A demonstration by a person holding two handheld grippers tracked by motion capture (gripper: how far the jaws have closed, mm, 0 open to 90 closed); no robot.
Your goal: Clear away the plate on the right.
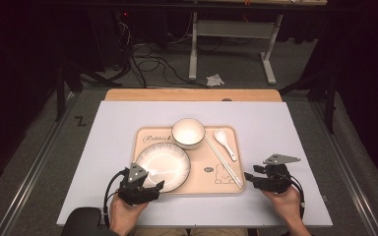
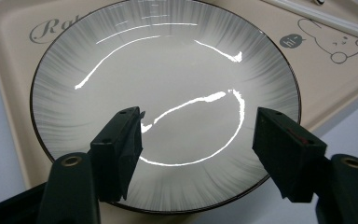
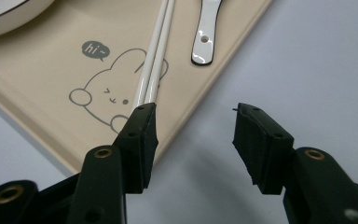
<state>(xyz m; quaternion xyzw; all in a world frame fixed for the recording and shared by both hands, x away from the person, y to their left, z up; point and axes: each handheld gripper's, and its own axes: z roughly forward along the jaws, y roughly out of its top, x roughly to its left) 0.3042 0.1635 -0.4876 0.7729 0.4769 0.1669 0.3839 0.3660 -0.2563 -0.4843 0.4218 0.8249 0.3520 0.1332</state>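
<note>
**A:** A dark room, cables on the floor behind, and a pale table top with a beige tray set in its middle. What does the high view give you?

**B:** The whole layout. On the tray sit a plate at the near left, a white bowl behind it, a pair of white chopsticks running diagonally, and a white spoon to their right. The left gripper is at the plate's near rim; the right gripper is just off the tray's near right corner.

**A:** And the gripper views?

**B:** The left gripper view shows what the high one can't: the left gripper has its jaws spread wide over the plate, nothing between them. You also see the plate's grey radial streaks and dark rim.

**A:** The right?

**B:** The right gripper is spread too, empty. One jaw is at the near end of the chopsticks; I can't tell whether it touches them. The other is over bare table. The spoon lies just beyond, and a rabbit drawing with "hi~" is printed on the tray.
</note>
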